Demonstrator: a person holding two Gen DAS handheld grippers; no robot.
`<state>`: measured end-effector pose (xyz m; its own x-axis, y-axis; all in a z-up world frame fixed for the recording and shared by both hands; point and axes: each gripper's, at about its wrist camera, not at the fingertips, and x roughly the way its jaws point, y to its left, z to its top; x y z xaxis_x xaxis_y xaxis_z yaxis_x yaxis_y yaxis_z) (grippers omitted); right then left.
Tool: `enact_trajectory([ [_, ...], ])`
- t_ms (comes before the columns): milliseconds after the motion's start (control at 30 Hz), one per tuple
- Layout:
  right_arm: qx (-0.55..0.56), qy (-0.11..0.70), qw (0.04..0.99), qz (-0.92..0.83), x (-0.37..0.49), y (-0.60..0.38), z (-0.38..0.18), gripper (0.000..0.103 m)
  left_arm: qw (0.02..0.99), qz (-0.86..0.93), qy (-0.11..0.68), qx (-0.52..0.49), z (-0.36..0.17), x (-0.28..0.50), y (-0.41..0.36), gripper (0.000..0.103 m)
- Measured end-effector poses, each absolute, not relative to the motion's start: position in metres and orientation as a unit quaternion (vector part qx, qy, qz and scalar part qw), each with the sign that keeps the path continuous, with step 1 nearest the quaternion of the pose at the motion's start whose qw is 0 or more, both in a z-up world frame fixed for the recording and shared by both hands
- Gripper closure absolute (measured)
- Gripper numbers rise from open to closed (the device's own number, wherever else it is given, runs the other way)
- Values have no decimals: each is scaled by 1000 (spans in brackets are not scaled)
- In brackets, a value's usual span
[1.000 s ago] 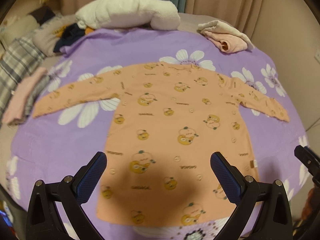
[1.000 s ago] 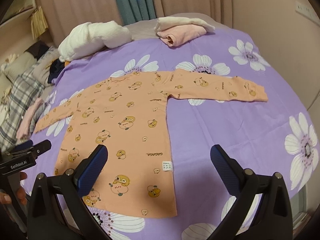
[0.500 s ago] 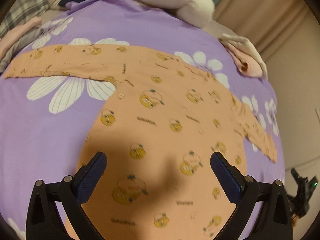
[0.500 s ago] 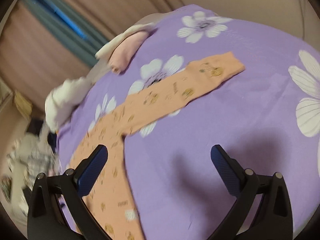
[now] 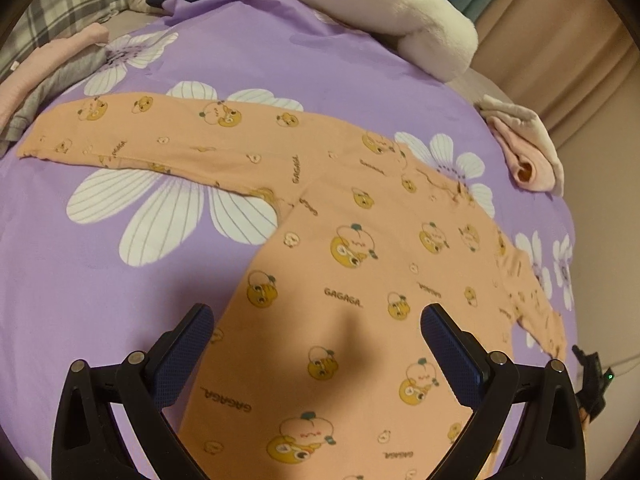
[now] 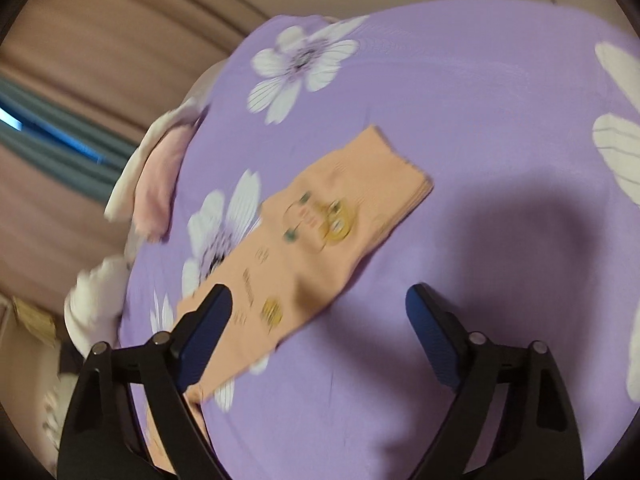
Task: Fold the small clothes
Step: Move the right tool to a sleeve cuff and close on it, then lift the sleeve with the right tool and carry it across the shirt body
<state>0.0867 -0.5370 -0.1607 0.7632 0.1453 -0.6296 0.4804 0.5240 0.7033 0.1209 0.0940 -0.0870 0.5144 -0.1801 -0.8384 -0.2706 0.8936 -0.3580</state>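
Orange shirt [image 5: 360, 264] lies flat; both grippers, left [image 5: 316, 344] and right [image 6: 318, 320] (wide, empty), have closed in toward its sleeves, so folding starts.

1. The right wrist view was smeared by motion, so the print on the orange shirt's sleeve [image 6: 320, 232] could not be read.
2. The left tongs [image 5: 316, 354] hid part of the orange shirt [image 5: 360, 280], and the frame's lower edge cut off its hem.
3. The white blanket [image 5: 372, 4] and plaid cloth [image 5: 68, 4] ran past the top edge.
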Motion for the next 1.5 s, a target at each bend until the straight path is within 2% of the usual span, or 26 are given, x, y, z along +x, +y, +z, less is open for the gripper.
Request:
enact_trajectory([
  [133,512,292,801,-107,90,-548,-166,18,839,35,492,-230,-88,125,98,1],
  [333,528,270,796,-118,102,-560,-168,33,836,39,496,-230,-92,131,100,1],
  [400,532,268,793,-126,104,-563,-172,50,835,41,498,-230,-93,132,99,1],
  [433,535,269,791,-130,104,-565,-173,55,835,41,498,-230,-93,133,100,1],
  [500,542,270,783,-142,103,-570,-178,77,836,42,498,-228,-93,132,100,1],
  [533,545,271,780,-148,102,-572,-181,82,835,43,498,-228,-93,133,100,1],
  [567,547,274,776,-153,100,-573,-183,92,835,44,499,-227,-93,132,101,1],
  [600,549,275,774,-156,99,-574,-184,94,835,47,501,-225,-94,132,102,1],
  [800,530,270,790,-150,93,-568,-165,94,829,64,506,-232,-95,125,113,1],
  [1000,467,268,833,-128,101,-547,-115,94,825,80,509,-235,-94,115,126,1],
  [1500,314,286,904,-54,150,-428,-19,94,820,74,517,-233,-91,92,150,1],
])
